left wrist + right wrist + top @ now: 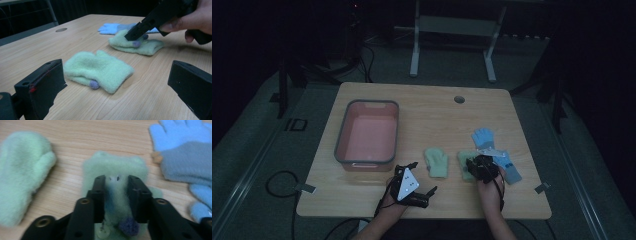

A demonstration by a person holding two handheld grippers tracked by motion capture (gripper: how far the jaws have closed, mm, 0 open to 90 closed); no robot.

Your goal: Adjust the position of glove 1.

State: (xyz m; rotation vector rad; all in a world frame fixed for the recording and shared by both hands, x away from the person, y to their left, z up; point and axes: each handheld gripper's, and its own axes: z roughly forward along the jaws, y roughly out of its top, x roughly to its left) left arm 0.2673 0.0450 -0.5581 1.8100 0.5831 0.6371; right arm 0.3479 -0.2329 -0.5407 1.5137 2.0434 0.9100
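Two pale green mittens lie on the wooden table. My right gripper (479,166) (116,181) points down over the right mitten (112,165) (147,47), its jaws astride a fold of the fleece with a gap at the pads, so it is open. A purple pom-pom (128,226) sits between the jaws near their base. The left mitten (436,162) (100,67) lies flat just ahead of my left gripper (424,176) (115,75), which rests low over the table, open wide with nothing between its jaws.
A pair of blue gloves (492,145) (185,147) lies right of the green mittens, touching the right one. A pink bin (343,132) with a grey rim stands at the left of the table. A round cable hole (459,99) is near the far edge.
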